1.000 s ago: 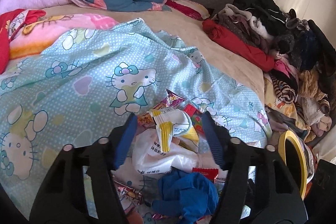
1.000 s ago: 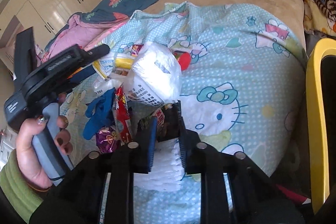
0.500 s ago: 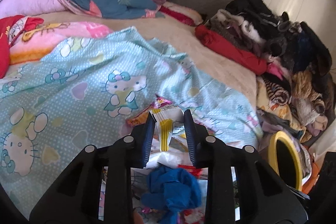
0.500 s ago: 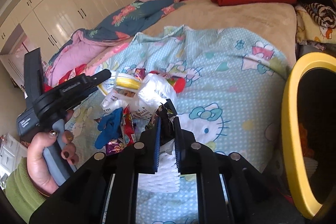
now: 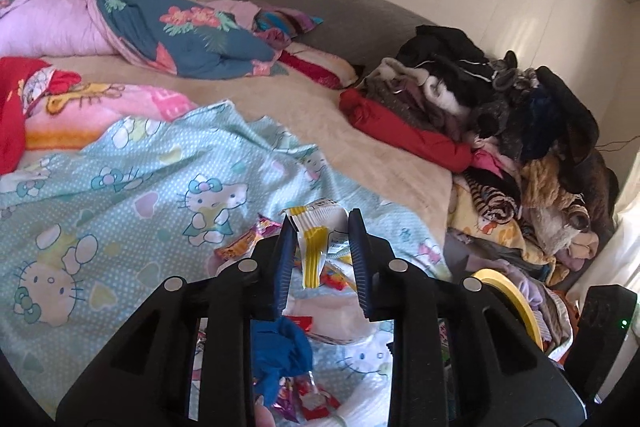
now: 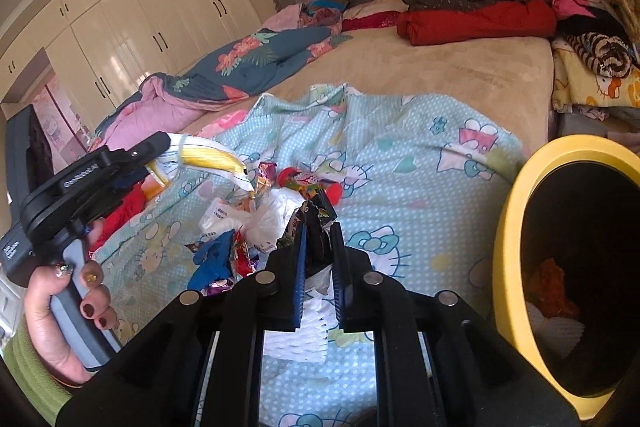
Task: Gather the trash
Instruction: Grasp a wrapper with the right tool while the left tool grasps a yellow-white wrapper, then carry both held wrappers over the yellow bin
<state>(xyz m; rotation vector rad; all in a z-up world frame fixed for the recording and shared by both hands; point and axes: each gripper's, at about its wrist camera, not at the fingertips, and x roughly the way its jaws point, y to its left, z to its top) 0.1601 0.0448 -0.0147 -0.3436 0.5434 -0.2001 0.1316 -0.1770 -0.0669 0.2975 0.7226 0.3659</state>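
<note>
My left gripper [image 5: 320, 227] is shut on a white and yellow wrapper [image 5: 318, 233] and holds it above the bed; it shows in the right wrist view [image 6: 208, 157] too. My right gripper [image 6: 319, 233] is shut on a dark snack packet [image 6: 316, 223], lifted over a white foam sheet [image 6: 316, 323]. More trash lies on the blue Hello Kitty blanket [image 6: 400, 163]: a white plastic bag [image 6: 260, 217], a blue glove [image 6: 214, 259], red wrappers [image 6: 310, 183]. A yellow-rimmed bin [image 6: 516, 211] stands at the right.
A pile of clothes [image 5: 500, 115] covers the bed's right side. A red folded garment [image 6: 476, 21] and a floral quilt [image 5: 168, 31] lie farther back. White wardrobes [image 6: 140, 27] line the wall. The bin's rim shows in the left wrist view [image 5: 508, 287].
My left gripper closed on the white and yellow wrapper and lifted it off the pile. My right gripper rose with the dark packet and moved toward the yellow bin.
</note>
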